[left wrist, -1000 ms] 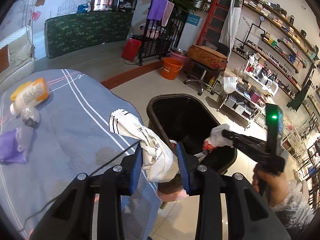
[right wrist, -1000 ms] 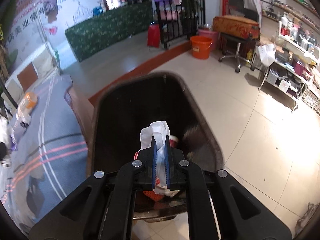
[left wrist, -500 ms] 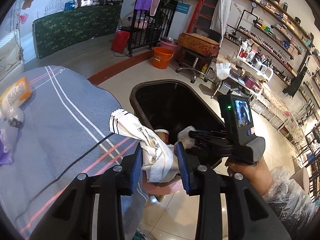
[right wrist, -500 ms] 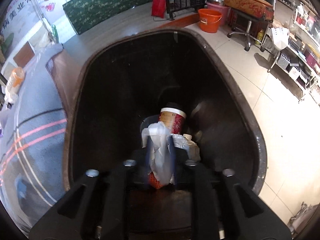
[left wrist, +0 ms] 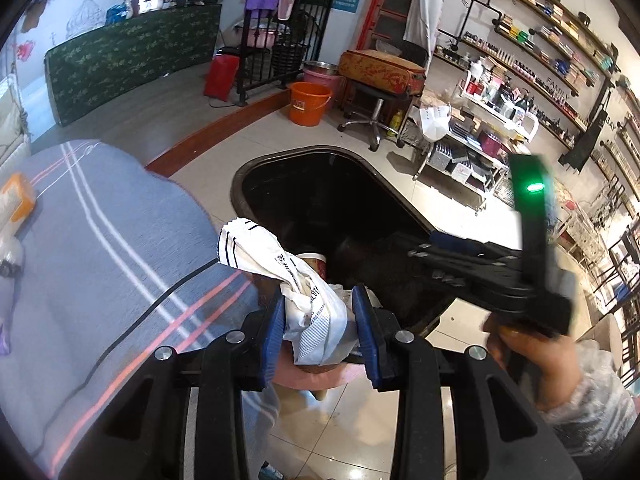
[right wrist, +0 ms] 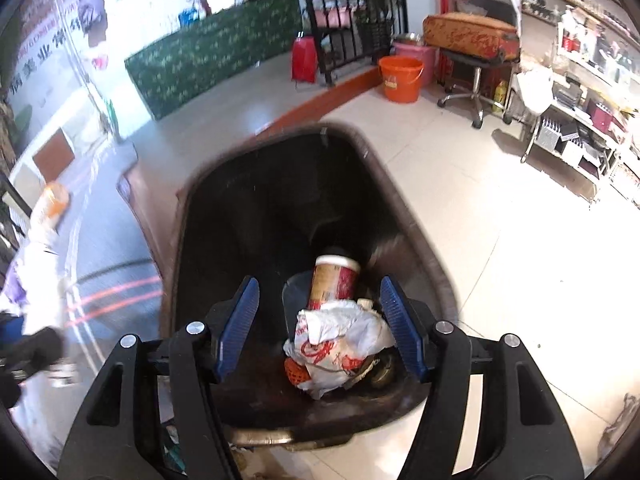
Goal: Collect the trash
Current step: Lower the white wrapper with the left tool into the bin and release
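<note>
1. Where the left tongs (left wrist: 320, 330) are seen from their own camera, a crumpled white wrapper (left wrist: 304, 296) with dark printed stripes is pinched between the two blue pads (left wrist: 276, 332); the jaws are set narrow around it.
2. The free end of the wrapper is shown rising to the upper left, over the edge of the grey striped surface (left wrist: 100, 264).
3. The wrapper is held at the near rim of the black trash bin (left wrist: 280, 164), which stands on the tiled floor (left wrist: 248, 136) just beside the surface.
4. The right tongs (right wrist: 320, 320) are shown above the bin's (right wrist: 400, 208) open mouth, with their jaws opening and already wide; nothing is pressed between the blue pads (right wrist: 236, 320).
5. A crumpled white bag with red print (right wrist: 340, 340) is seen lying in the bin, below the gap between the jaws and clear of both pads.
6. A red-and-white paper cup (right wrist: 334, 284) is seen behind the bag inside the bin, and something orange is partly visible beneath the bag.
7. The right tongs (left wrist: 440, 252) are also visible in the left view, blurred, held by a hand (left wrist: 536, 364) in a clear plastic sleeve (left wrist: 596, 408).
8. An orange-and-white bottle (left wrist: 16, 204) is seen lying on the surface at the left edge of the view.
</note>
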Demonstrator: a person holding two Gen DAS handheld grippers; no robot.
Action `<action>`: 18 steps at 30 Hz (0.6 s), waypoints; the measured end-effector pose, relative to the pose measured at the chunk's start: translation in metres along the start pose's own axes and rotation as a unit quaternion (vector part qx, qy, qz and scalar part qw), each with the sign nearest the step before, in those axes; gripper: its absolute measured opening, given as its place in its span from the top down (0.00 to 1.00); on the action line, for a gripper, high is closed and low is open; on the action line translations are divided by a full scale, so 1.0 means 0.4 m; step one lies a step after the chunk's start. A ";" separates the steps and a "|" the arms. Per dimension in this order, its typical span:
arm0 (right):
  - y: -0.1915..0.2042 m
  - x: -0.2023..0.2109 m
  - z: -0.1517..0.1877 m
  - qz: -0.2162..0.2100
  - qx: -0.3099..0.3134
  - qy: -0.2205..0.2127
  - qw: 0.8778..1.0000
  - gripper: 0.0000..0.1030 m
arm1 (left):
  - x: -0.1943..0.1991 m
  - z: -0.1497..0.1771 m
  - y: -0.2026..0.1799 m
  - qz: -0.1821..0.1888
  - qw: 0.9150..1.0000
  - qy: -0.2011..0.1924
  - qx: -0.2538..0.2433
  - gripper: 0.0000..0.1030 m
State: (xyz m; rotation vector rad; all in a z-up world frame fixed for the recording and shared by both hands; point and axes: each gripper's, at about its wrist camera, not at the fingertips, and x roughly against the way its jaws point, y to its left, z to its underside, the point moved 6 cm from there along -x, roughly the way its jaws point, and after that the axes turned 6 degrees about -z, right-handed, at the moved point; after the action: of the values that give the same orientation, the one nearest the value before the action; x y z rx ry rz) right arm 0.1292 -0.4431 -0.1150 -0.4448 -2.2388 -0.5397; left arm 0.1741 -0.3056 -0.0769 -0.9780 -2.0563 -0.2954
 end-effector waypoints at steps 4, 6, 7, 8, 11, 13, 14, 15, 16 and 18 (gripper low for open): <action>-0.022 0.077 -0.018 -0.001 -0.015 -0.036 0.999 0.32 | -0.040 -0.009 -0.029 0.004 1.000 0.007 -0.017 0.67; -0.036 0.108 -0.023 0.008 -0.016 -0.051 0.999 0.30 | -0.066 -0.014 -0.045 0.006 1.000 0.017 -0.026 0.67; -0.046 0.128 -0.026 0.013 -0.019 -0.061 0.998 0.29 | -0.078 -0.018 -0.054 0.006 0.999 0.019 -0.031 0.67; -0.057 0.140 -0.028 0.015 -0.023 -0.068 0.997 0.28 | -0.090 -0.019 -0.062 0.006 0.999 0.022 -0.038 0.67; -0.081 0.180 -0.031 0.015 -0.041 -0.084 0.996 0.26 | -0.122 -0.019 -0.078 0.008 0.998 0.033 -0.047 0.67; -0.096 0.200 -0.028 0.018 -0.048 -0.093 0.994 0.26 | -0.144 -0.018 -0.082 0.011 0.998 0.045 -0.046 0.67; -0.101 0.209 -0.027 0.020 -0.049 -0.097 0.994 0.26 | -0.155 -0.018 -0.087 0.011 0.998 0.049 -0.048 0.67; -0.107 0.216 -0.027 0.022 -0.051 -0.100 0.993 0.26 | -0.160 -0.016 -0.090 0.010 0.997 0.052 -0.051 0.67; -0.111 0.225 -0.026 0.025 -0.052 -0.103 0.993 0.26 | -0.171 -0.016 -0.096 0.011 0.997 0.057 -0.056 0.67; -0.117 0.237 -0.025 0.027 -0.055 -0.109 0.992 0.26 | -0.190 -0.017 -0.104 0.010 0.996 0.064 -0.061 0.67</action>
State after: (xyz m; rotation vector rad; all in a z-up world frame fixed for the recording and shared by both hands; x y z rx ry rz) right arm 0.0527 -0.4746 -0.0483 -0.6456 -2.4037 -0.6144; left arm 0.1750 -0.3779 -0.1251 -1.0257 -1.9298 -0.4651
